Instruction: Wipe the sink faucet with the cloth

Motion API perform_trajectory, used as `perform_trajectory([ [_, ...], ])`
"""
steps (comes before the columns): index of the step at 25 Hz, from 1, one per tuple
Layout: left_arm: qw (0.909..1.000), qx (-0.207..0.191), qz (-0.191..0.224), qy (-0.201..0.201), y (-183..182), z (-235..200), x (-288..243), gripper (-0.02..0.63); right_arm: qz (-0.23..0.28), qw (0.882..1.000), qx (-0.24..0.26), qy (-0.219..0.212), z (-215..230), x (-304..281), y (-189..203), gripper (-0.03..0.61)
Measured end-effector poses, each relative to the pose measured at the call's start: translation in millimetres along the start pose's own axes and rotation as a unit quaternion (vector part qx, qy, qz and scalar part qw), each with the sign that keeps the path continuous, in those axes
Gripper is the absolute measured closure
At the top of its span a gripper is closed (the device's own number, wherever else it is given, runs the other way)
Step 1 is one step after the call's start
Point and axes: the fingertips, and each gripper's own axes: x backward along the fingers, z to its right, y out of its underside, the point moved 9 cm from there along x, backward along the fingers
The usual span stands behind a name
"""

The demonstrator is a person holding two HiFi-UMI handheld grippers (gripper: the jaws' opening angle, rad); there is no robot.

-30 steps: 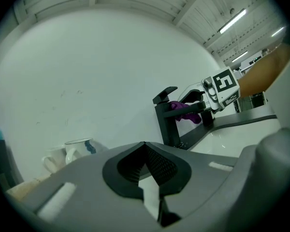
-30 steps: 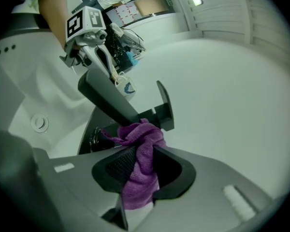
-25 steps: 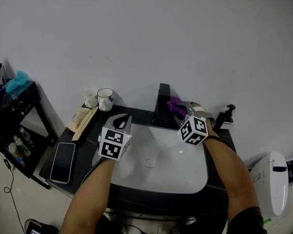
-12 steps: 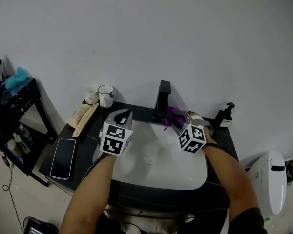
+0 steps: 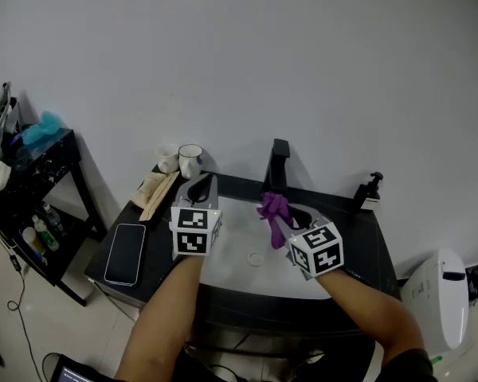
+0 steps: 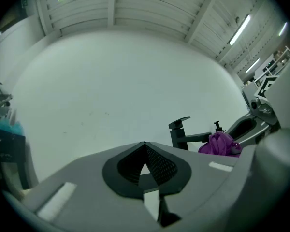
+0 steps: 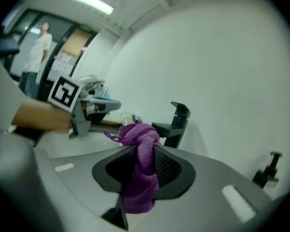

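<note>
the right gripper [image 5: 277, 216] hangs over the white sink [image 5: 233, 270]. its fingers are clamped on a bunched purple cloth [image 5: 272, 210], which sticks up past the tips and droops below them. the cloth is just on the near side of the black faucet [image 5: 279, 165], close by its spout and above the far part of the basin; i cannot tell whether the two touch.

the left gripper [image 5: 201, 189] is over the sink's far left edge. its fingers are pressed together at the tips with nothing between them.

on the dark tabletop [image 5: 358, 228], a phone [image 5: 126, 253] lies flat at the near left. two mugs [image 5: 190, 161] stand at the far left by the wall, and a black pump bottle [image 5: 370, 189] stands at the far right.
</note>
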Motion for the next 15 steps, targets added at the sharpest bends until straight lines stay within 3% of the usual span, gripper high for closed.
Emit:
perform_trajectory([
  [2, 0.9994, 0.027, -0.001, -0.020, -0.9, -8.9, 8.1, 0.597, 0.024, 0.993, -0.119, 0.002, -14.6, -9.0, -6.8, 0.471],
  [5, 0.9974, 0.052, 0.003, -0.049, -1.4, -25.7, 14.6, 0.597, 0.061, 0.964, -0.259, 0.020, -32.5, -35.4, -14.7, 0.472],
  [11, 0.9942, 0.062, 0.034, -0.081, -6.7, -41.9, 24.2, 0.597, 0.144, 0.903, -0.388, 0.117, -42.0, -86.6, -22.5, 0.474],
  [15, 0.9921, 0.075, 0.045, -0.091, -7.9, -45.6, 26.8, 0.597, 0.195, 0.850, -0.457, 0.175, -25.4, -109.9, -33.5, 0.474],
])
